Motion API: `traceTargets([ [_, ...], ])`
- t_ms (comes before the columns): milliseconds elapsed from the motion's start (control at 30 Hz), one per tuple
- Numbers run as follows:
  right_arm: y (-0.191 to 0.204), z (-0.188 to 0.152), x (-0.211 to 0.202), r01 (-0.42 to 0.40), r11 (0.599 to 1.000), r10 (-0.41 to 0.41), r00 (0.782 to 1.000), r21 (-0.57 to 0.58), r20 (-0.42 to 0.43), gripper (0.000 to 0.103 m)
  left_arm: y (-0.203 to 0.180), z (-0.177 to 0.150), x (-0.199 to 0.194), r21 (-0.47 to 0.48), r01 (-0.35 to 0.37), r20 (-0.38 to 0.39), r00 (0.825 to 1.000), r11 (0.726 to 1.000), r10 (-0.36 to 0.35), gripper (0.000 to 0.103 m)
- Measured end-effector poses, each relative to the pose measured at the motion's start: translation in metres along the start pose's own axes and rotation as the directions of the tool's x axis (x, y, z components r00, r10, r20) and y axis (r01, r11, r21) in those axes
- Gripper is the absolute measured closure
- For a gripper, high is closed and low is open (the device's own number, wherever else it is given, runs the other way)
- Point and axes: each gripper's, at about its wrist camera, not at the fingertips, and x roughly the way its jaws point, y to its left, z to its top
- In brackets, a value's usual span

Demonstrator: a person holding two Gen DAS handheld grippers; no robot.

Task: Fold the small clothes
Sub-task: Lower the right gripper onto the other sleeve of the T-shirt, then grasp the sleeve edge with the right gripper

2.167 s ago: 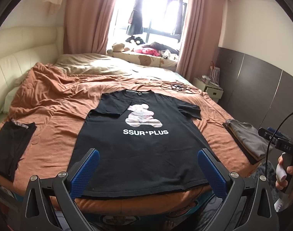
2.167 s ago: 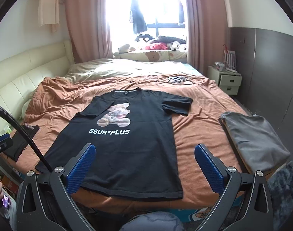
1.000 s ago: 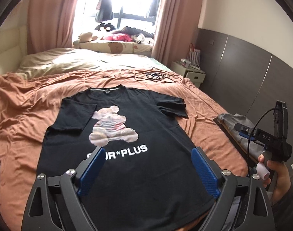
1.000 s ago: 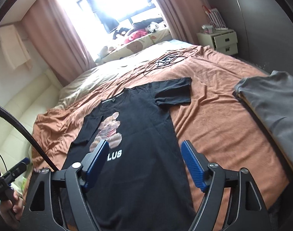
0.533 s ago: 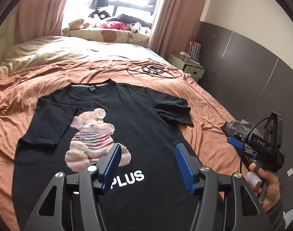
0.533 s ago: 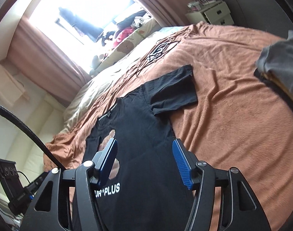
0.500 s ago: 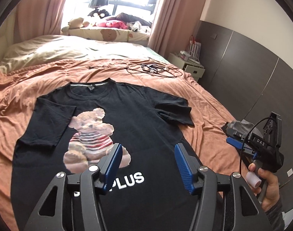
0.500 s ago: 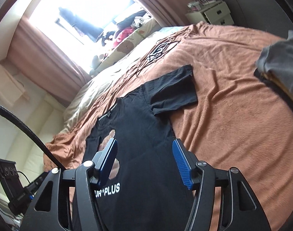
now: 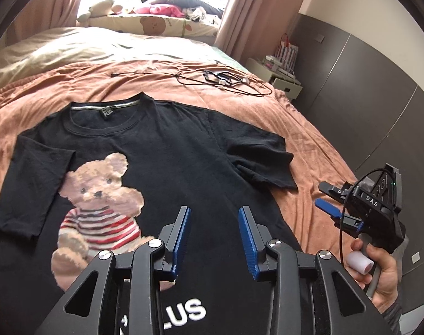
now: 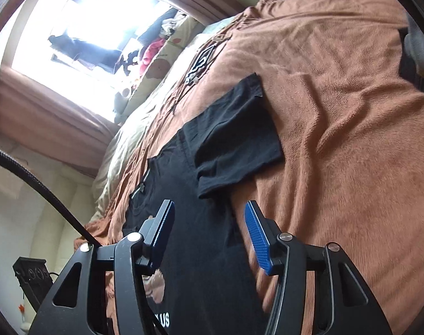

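A black T-shirt (image 9: 167, 150) with a bear print and white lettering lies flat, front up, on the orange bedspread (image 9: 309, 145). My left gripper (image 9: 214, 215) hovers over the shirt's middle, right of the bear. Its jaws are closing with nothing between them. A hand holds my right gripper (image 9: 325, 196) past the shirt's right edge, below the right sleeve (image 9: 262, 156). In the right wrist view the picture is rolled. There my right gripper (image 10: 209, 206) hangs over the shirt's side seam below the sleeve (image 10: 240, 139), jaws closing on nothing.
Black cables (image 9: 226, 79) lie on the bedspread beyond the collar. A folded grey garment (image 10: 418, 53) sits at the bed's right edge. A white nightstand (image 9: 281, 75) and a dark panelled wall (image 9: 365, 97) stand to the right. Pillows and soft toys (image 9: 145, 14) line the window.
Both grippers have come forward and down over the shirt, and their jaws have narrowed. The right wrist view has rolled, so the bed now slants.
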Motion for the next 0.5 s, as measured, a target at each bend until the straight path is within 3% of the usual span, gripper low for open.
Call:
traceTargets([
  [67, -0.008, 0.006, 0.017, -0.007, 0.999, 0.008, 1.000, 0.036, -0.025, 0.059, -0.001, 0.004, 0.013, 0.004, 0.003, -0.009, 1.000, 1.000, -0.003, 0.068],
  [267, -0.016, 0.018, 0.054, 0.026, 0.998, -0.023, 0.998, 0.054, -0.058, 0.059, -0.006, 0.018, 0.060, 0.023, 0.011, -0.056, 0.998, 1.000, -0.009, 0.079],
  [500, -0.018, 0.031, 0.069, 0.061, 0.995, -0.057, 0.996, 0.075, -0.062, 0.065, -0.021, 0.028, 0.107, 0.059, 0.031, -0.106, 0.994, 0.998, -0.025, 0.087],
])
